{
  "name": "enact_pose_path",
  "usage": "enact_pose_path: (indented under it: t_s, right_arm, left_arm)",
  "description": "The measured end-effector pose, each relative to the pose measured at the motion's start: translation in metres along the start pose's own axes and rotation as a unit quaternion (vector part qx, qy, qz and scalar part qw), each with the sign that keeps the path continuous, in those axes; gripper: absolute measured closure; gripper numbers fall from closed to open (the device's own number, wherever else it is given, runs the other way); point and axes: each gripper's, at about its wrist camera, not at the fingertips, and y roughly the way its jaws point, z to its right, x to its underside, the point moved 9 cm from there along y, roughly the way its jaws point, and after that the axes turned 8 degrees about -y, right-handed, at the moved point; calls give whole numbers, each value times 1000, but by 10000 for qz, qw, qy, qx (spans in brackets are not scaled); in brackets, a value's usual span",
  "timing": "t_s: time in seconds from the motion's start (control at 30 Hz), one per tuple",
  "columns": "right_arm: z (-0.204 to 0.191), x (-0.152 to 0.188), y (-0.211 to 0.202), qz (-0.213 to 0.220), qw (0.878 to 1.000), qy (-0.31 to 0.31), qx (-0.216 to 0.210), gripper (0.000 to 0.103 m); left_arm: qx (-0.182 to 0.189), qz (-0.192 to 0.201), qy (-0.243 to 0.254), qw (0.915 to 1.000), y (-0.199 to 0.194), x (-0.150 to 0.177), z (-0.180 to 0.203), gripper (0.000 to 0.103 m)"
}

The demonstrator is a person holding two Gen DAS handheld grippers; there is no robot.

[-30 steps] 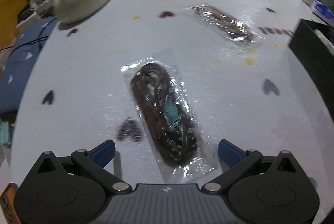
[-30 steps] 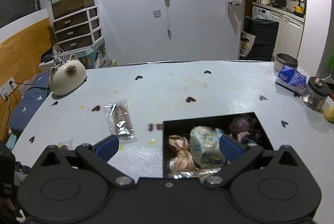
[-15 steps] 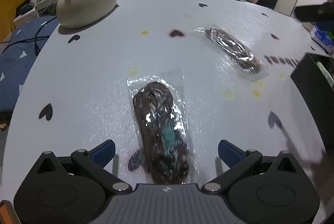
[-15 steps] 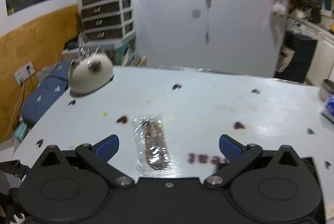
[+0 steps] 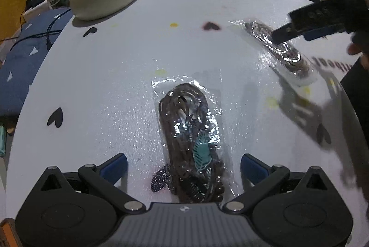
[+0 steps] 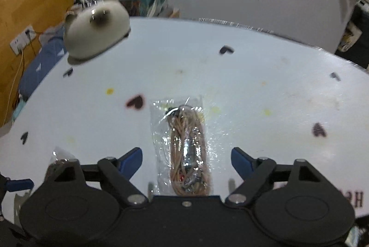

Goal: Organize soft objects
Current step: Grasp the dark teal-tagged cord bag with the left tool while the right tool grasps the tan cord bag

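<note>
Surface print, right wrist view: dark letters on the white surface at the lower right edge, beside the right claw's body; they appear upside down, something like "HSA", partly cut off, no whole word readable.
Surface print, left wrist view: a blurred line of dark lettering at the right edge, next to the far bag; it cannot be read.
Bags: no legible label on either clear packet.
Claw bodies: a small pale mark sits on the left claw's grey housing; too small to make out as text.
Wall and furniture: no readable signs or numbers.
</note>
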Motion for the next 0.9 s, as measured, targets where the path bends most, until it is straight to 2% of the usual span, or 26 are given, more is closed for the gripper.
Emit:
enact_pose_path:
  t_s: [0.13,0.17,0.23,0.27,0.33,0.43,0.57,0.7,0.9]
  right_arm:
    - [-1,-1,23,-248,9996,-95,-114,22]
    - [-2,0,28,-305,9993,-125,-153,24]
    - [-4,4,35,-437,9986,-213,-215,35]
    - [-5,6,38,-495,9982,-249,-216,35]
    - [-9,9,39,-495,9980,-352,-188,40]
    - [-15,13,36,-496,9973,-525,-164,42]
    - [-20,19,31,-516,9968,-598,-121,48]
    - [-27,28,21,-551,9971,-501,-162,62]
    - [-43,54,-1,-607,9968,-511,-128,68]
  left_arm:
    - [42,-228,-139,9996,0,-3,-3,0]
    - [110,-237,-324,9991,-1,-5,-5,0]
    - [350,-182,-858,9955,-4,-9,-12,2]
    - [387,-161,-985,9943,-6,-10,-14,5]
    - [337,-59,-948,9949,-9,-14,-12,23]
    - [390,-39,-921,9950,-12,-16,-6,36]
    - [350,-81,-688,9970,-12,-17,6,45]
    - [249,-79,-513,9983,-11,-14,7,51]
    - [316,74,-446,9985,-14,-11,6,62]
